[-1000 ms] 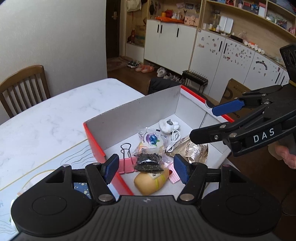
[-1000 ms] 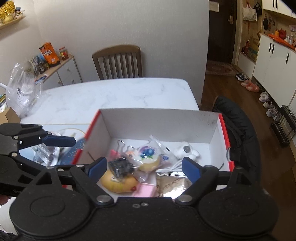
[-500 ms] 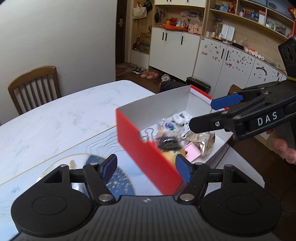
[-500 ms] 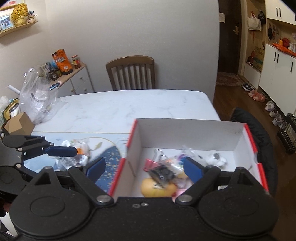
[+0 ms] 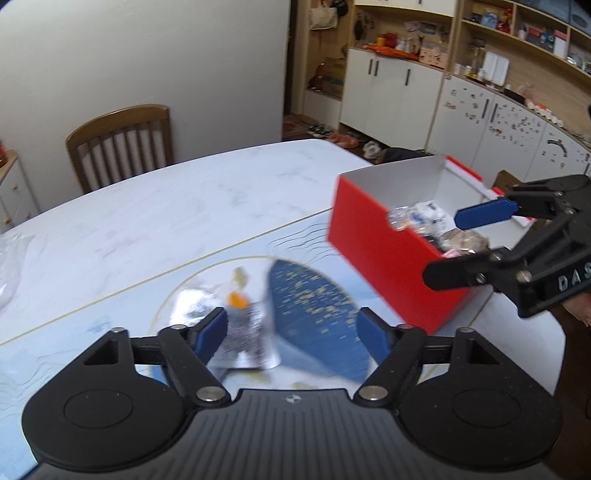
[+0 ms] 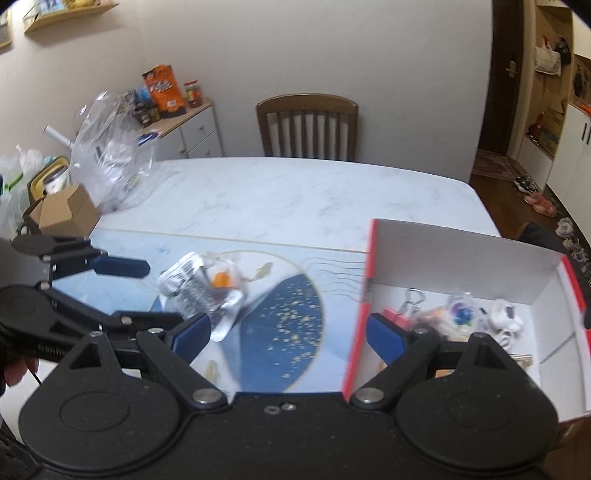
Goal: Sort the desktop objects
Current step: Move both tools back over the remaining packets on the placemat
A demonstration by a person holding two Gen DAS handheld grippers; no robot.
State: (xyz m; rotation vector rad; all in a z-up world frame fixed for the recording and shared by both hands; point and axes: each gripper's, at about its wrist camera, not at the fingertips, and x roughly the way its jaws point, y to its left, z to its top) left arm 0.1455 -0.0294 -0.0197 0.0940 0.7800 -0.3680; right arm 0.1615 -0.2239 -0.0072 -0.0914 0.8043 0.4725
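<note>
Looking down your left tool [image 5: 291,334], its jaws stand wide, have just been opening, and hold nothing. The silver snack packet [image 5: 242,332] lies on the blue mat [image 5: 314,295] just ahead, by the left finger, its long axis running away from you. Your right tool [image 6: 288,334], also wide and empty, sits farther right. The red box [image 5: 376,243], filling the lower frame a second ago, now stands at right.

A white marble-look table [image 6: 295,192] fills the room ahead, with a wooden slat-back chair [image 6: 307,127] at its far edge against a plain pale wall [image 6: 332,51]. To the right stand white cabinets [image 5: 391,96] under wooden shelves [image 5: 517,26], by a dark doorway [image 6: 517,81] and brown wood floor [image 6: 495,181]; far left is a small drawer unit [image 6: 195,136].
</note>
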